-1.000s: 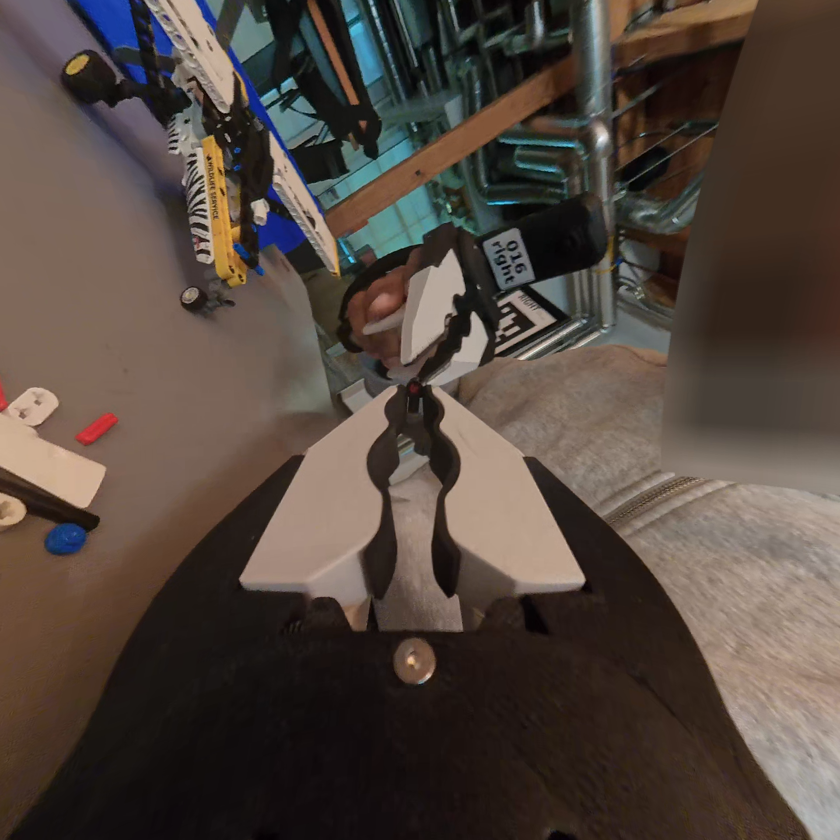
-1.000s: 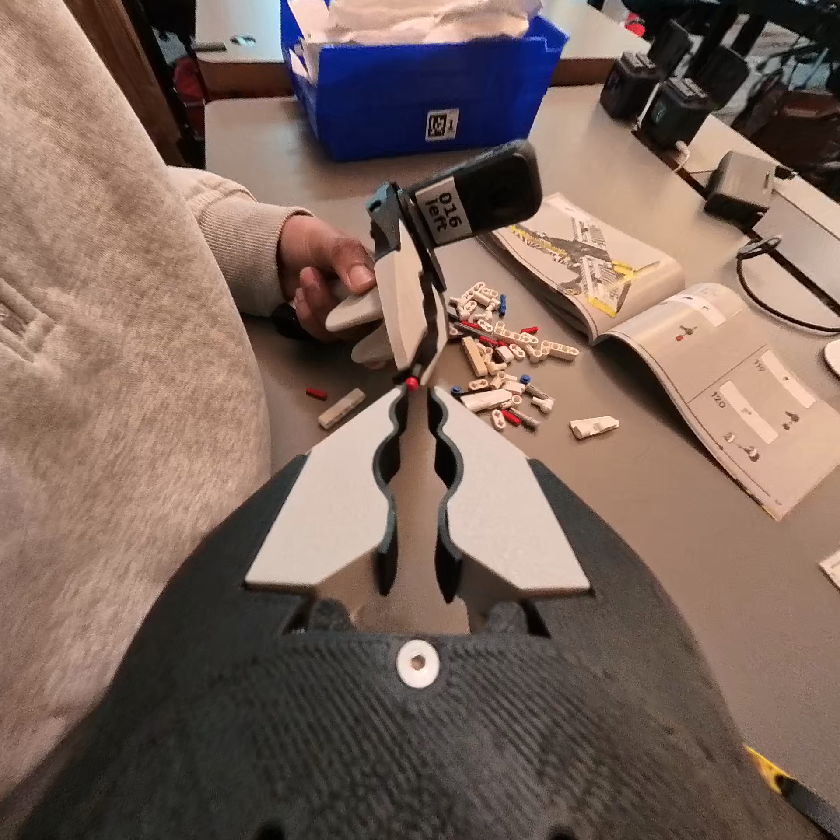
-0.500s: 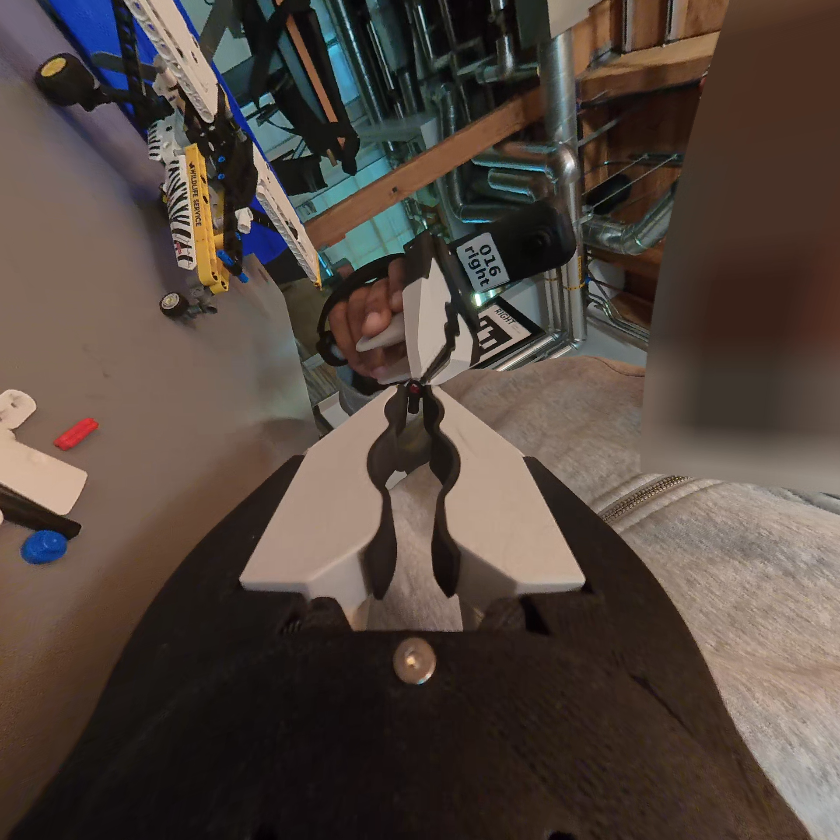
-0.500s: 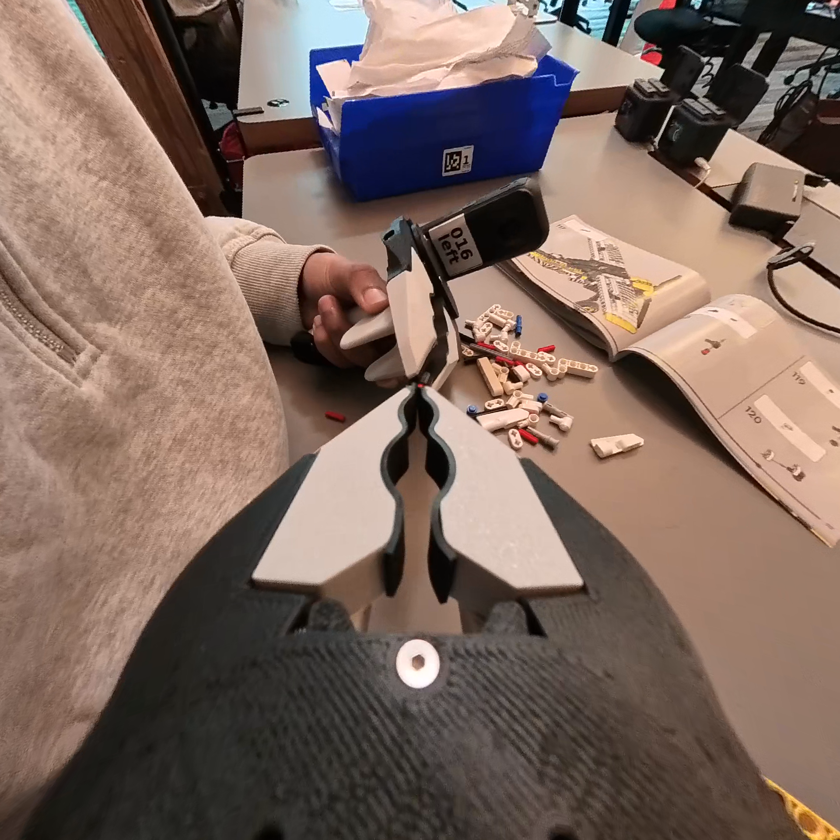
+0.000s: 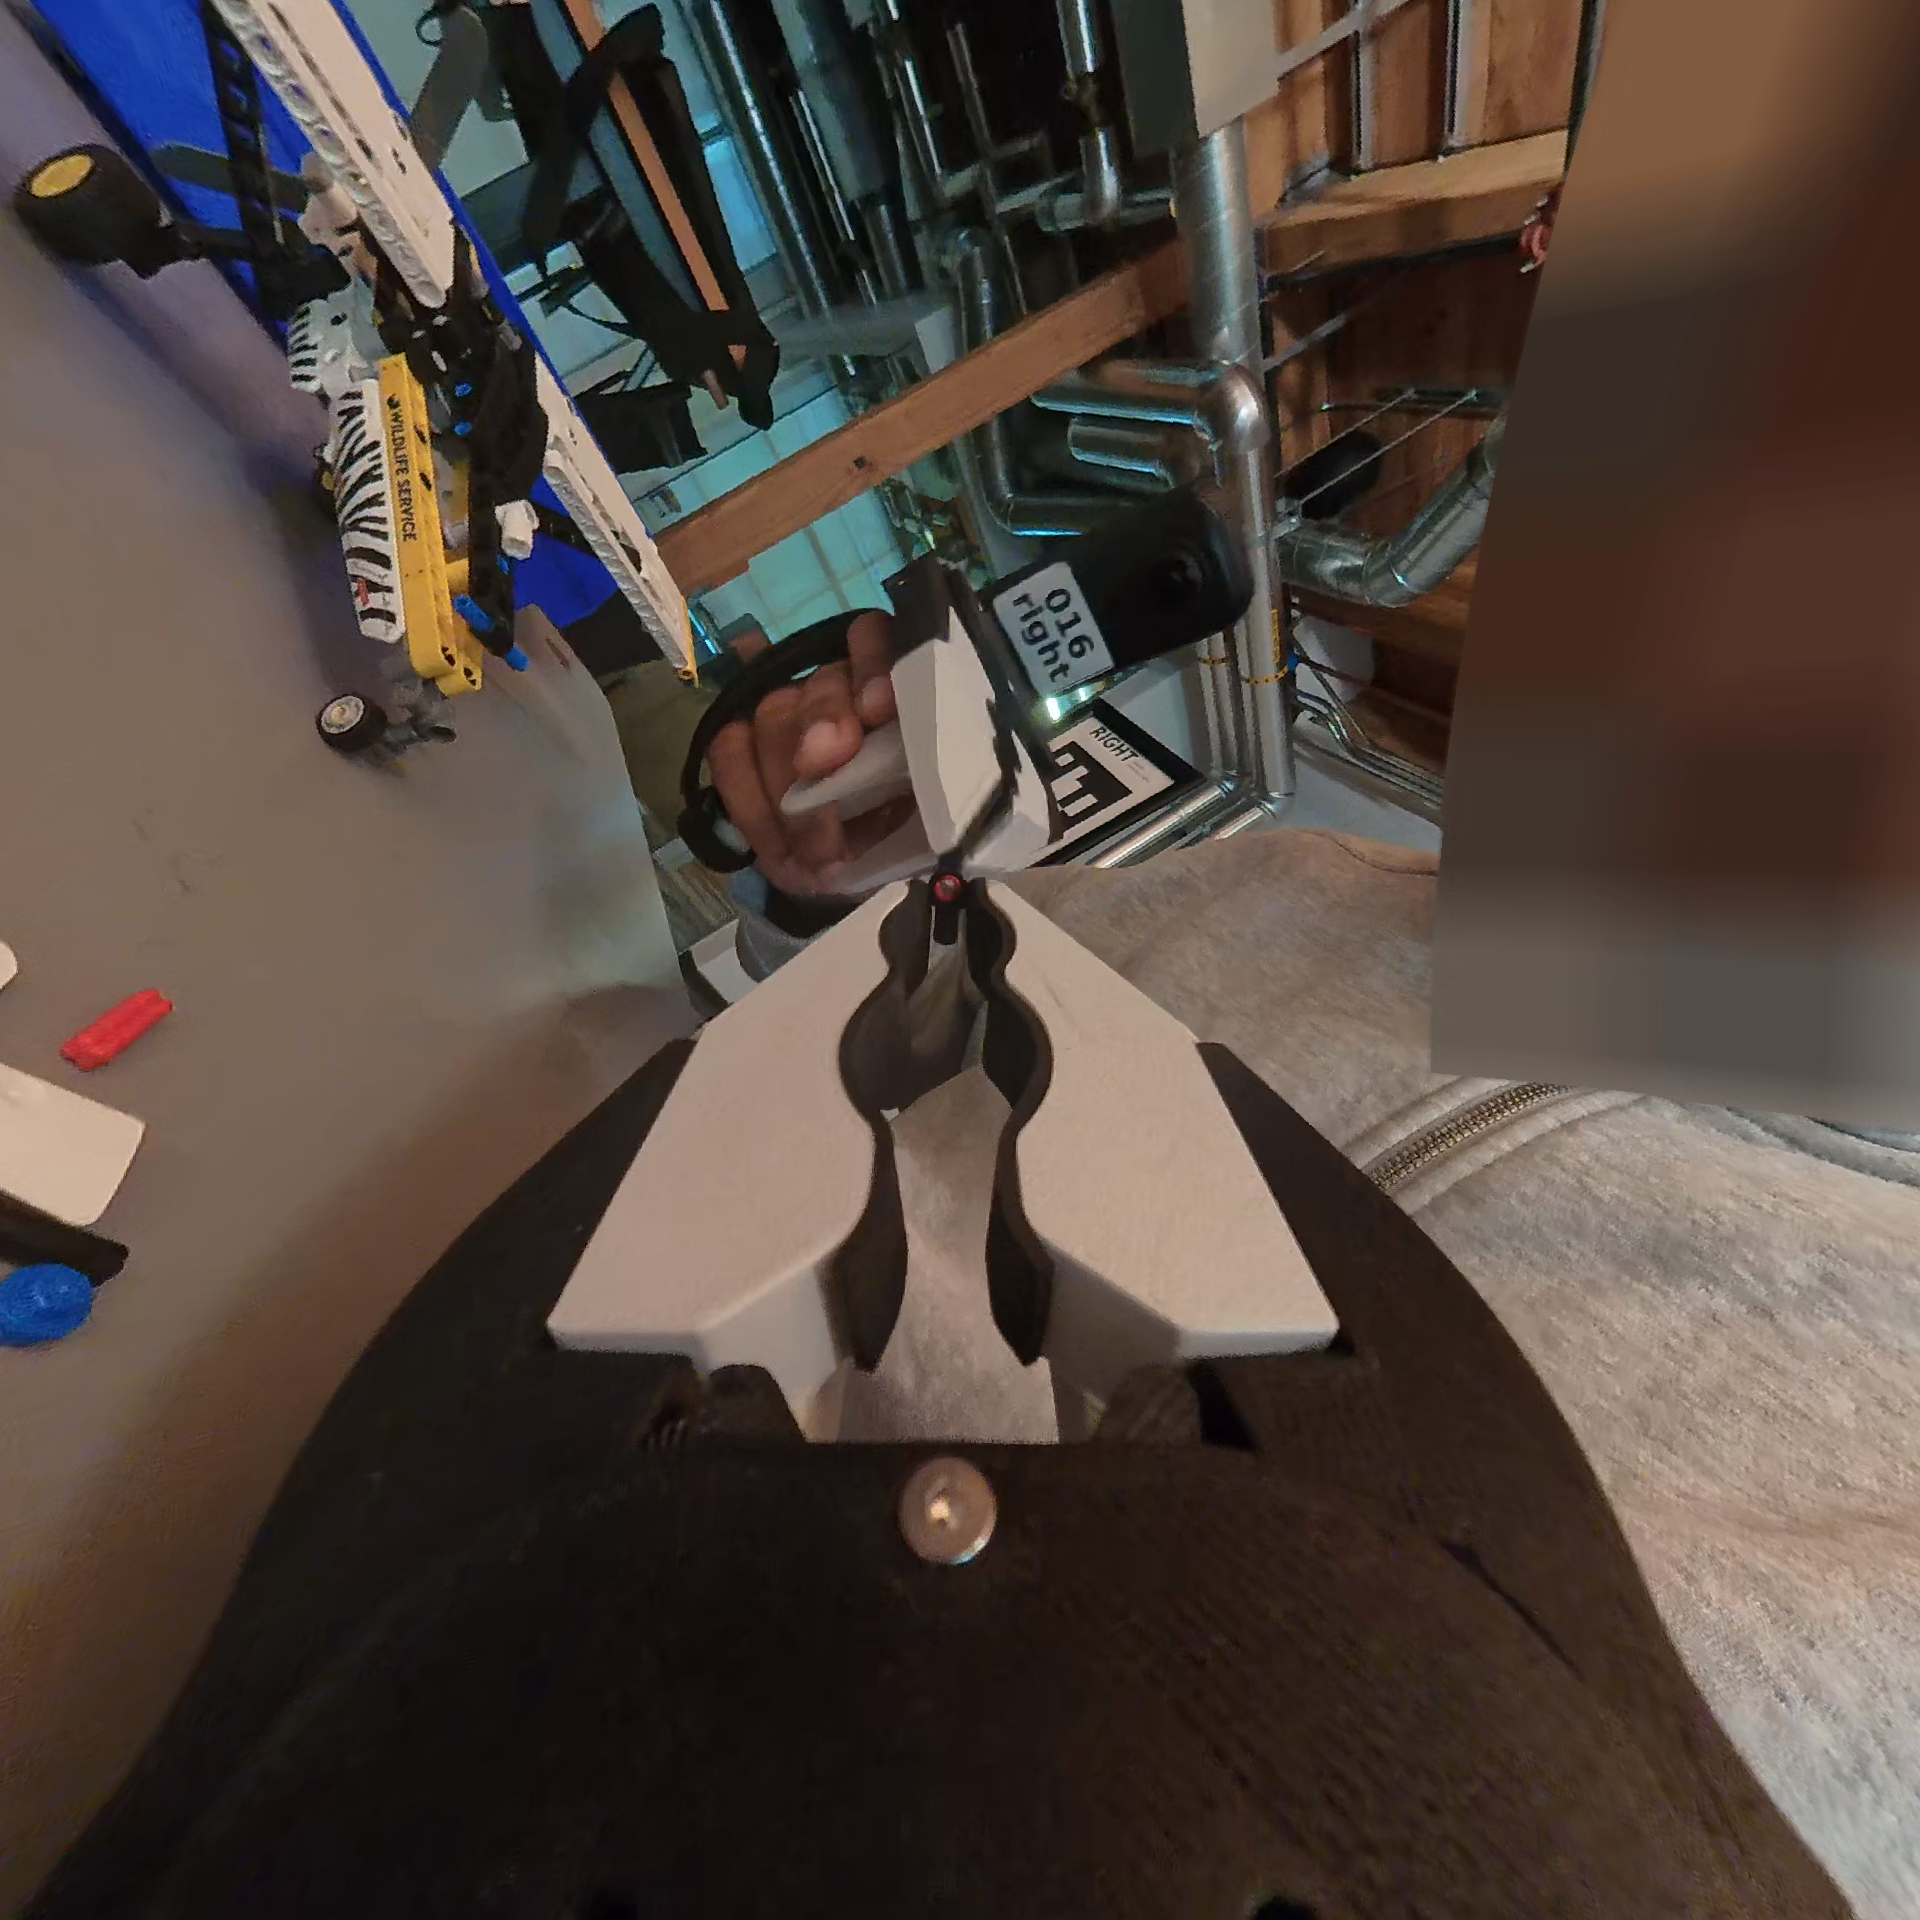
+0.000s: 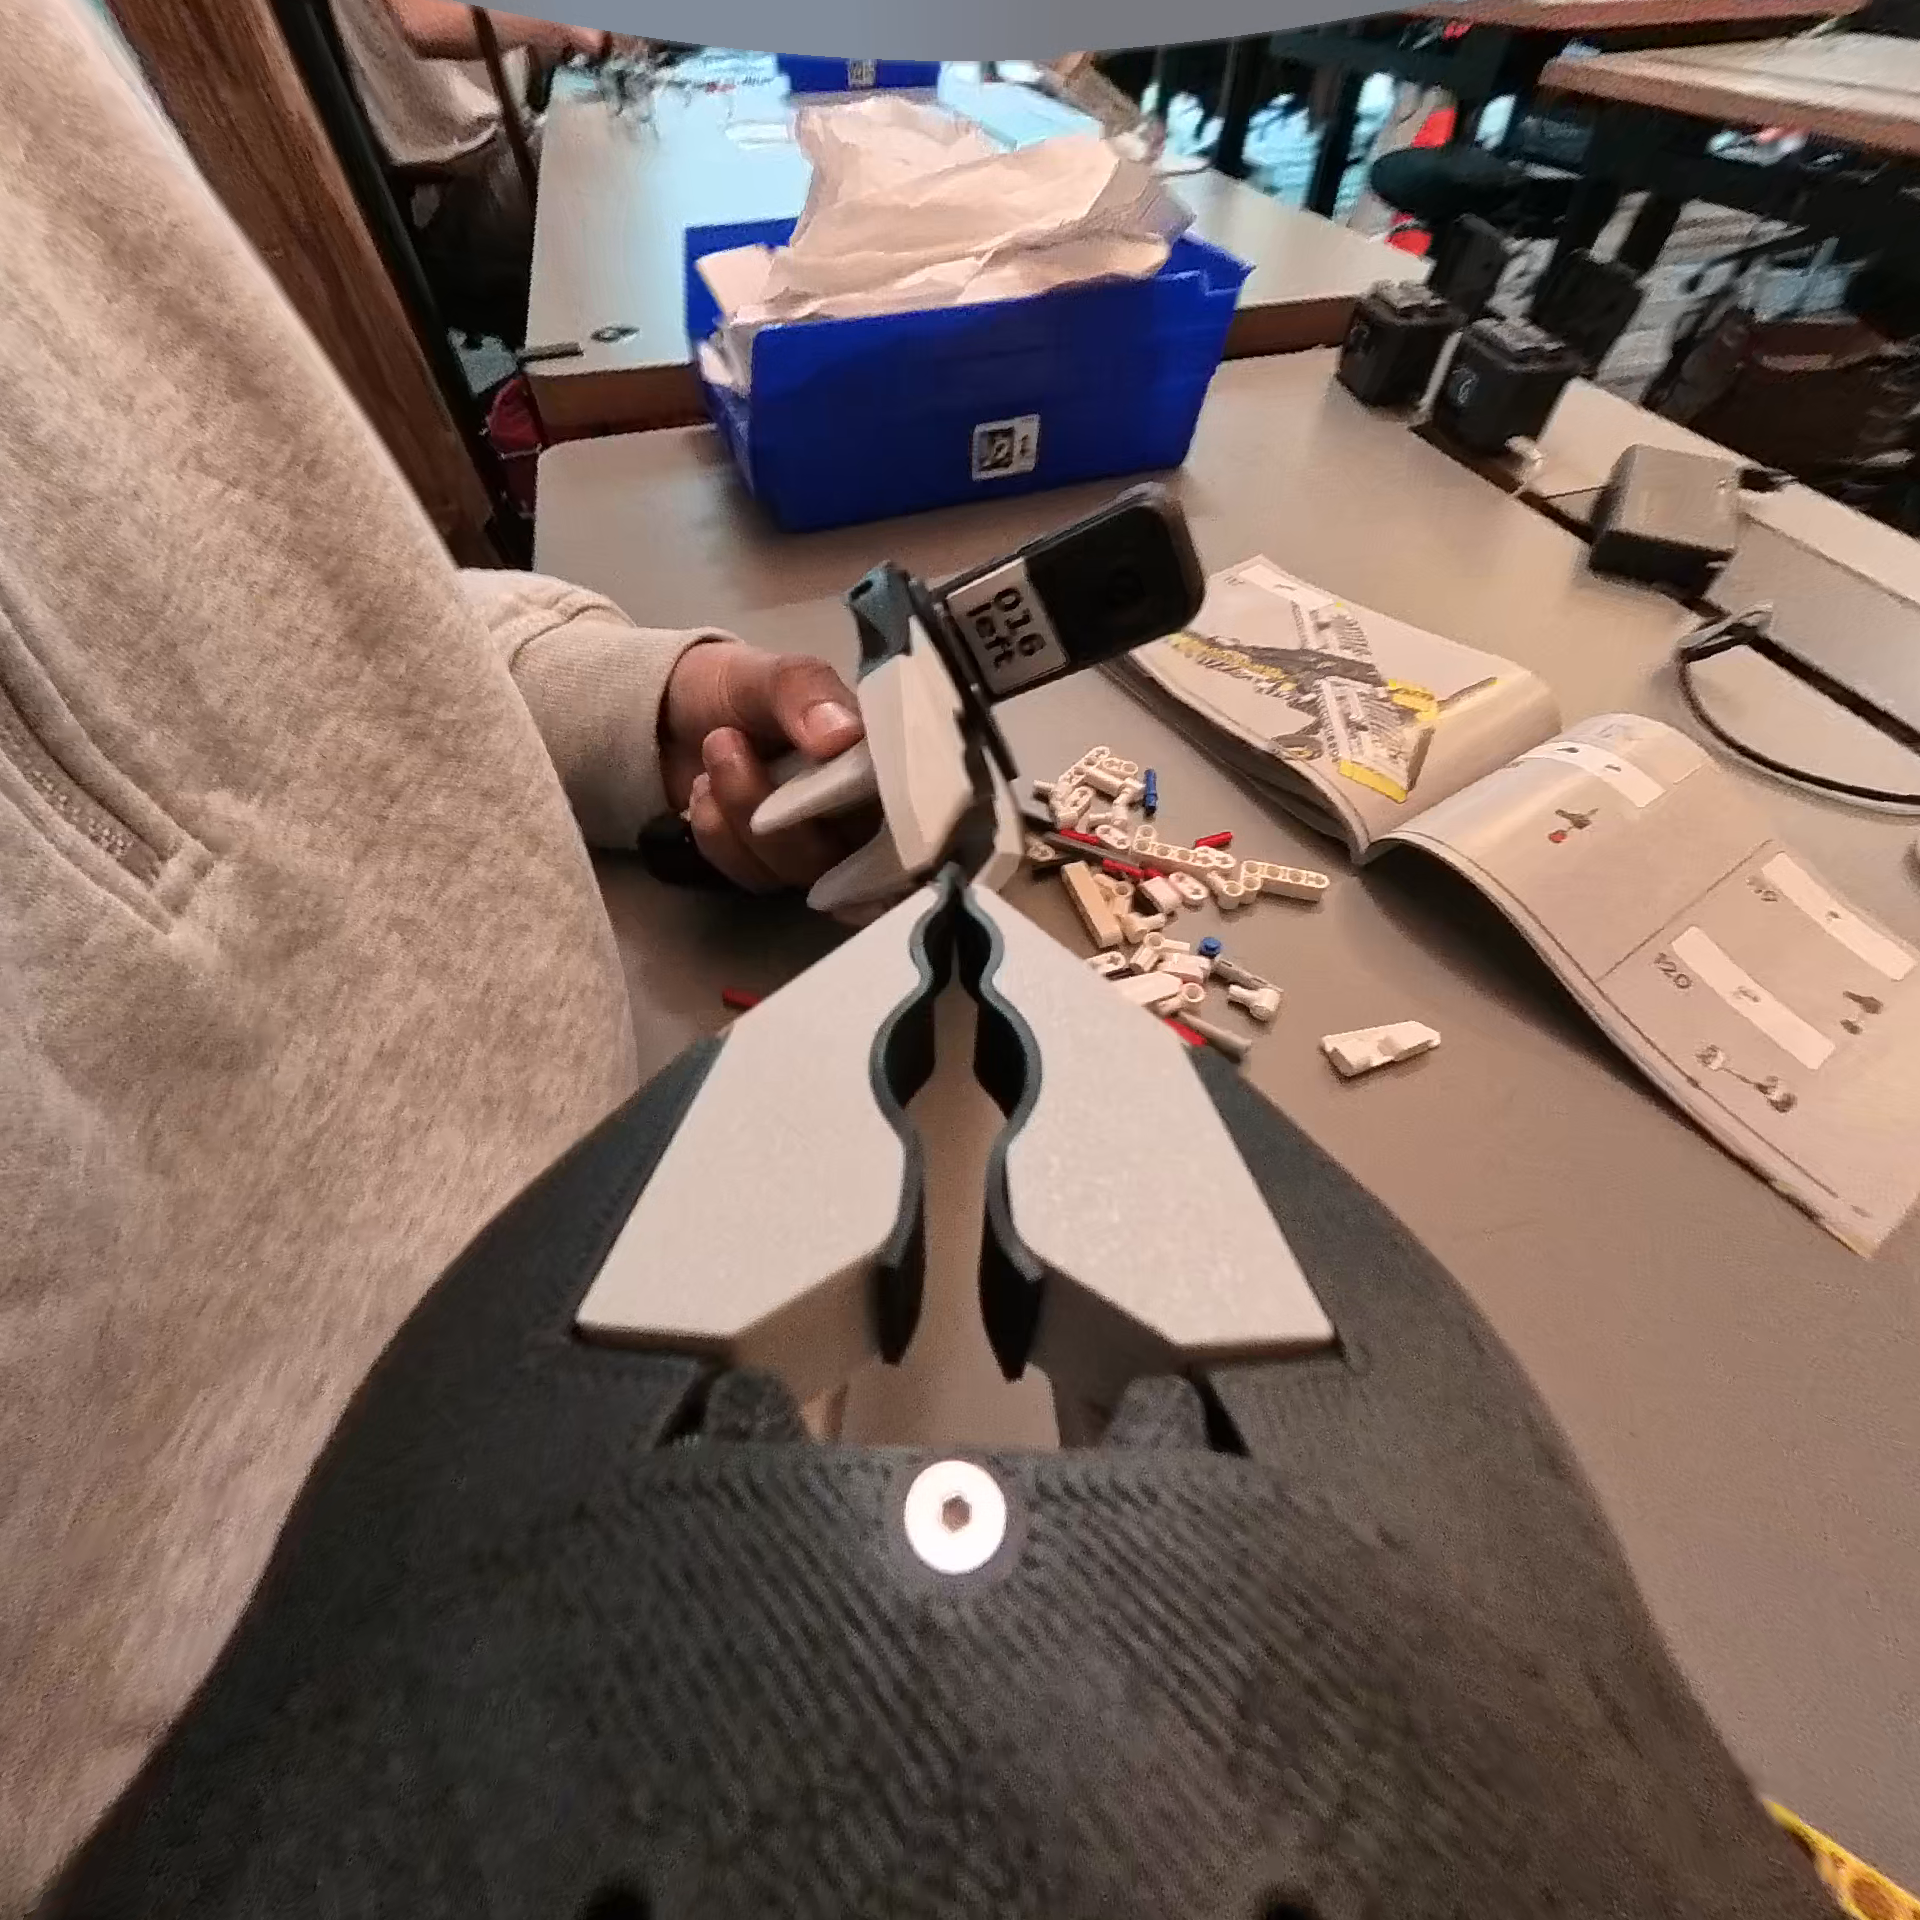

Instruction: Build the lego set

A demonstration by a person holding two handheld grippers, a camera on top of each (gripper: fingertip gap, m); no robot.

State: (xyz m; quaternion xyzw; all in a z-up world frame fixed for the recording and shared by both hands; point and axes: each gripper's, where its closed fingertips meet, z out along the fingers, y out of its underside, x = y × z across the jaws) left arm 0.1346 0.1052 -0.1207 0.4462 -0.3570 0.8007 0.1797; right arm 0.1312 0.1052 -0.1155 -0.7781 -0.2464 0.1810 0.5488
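Both grippers have drawn closer, tip to tip in the air above the worktop (image 6: 1455,1299). The left gripper (image 5: 945,902) has its jaws clamped on a small red pin (image 5: 945,886), and the right gripper (image 6: 954,883) jaws look nearly together against it, though their grip cannot be told. This seems a pin hand-over or joining; next calls for steady alignment, with the loose pieces (image 6: 1164,883) and part-built model (image 5: 416,488) waiting nearby.

Blue bin (image 6: 977,416) of crumpled paper (image 6: 966,208)
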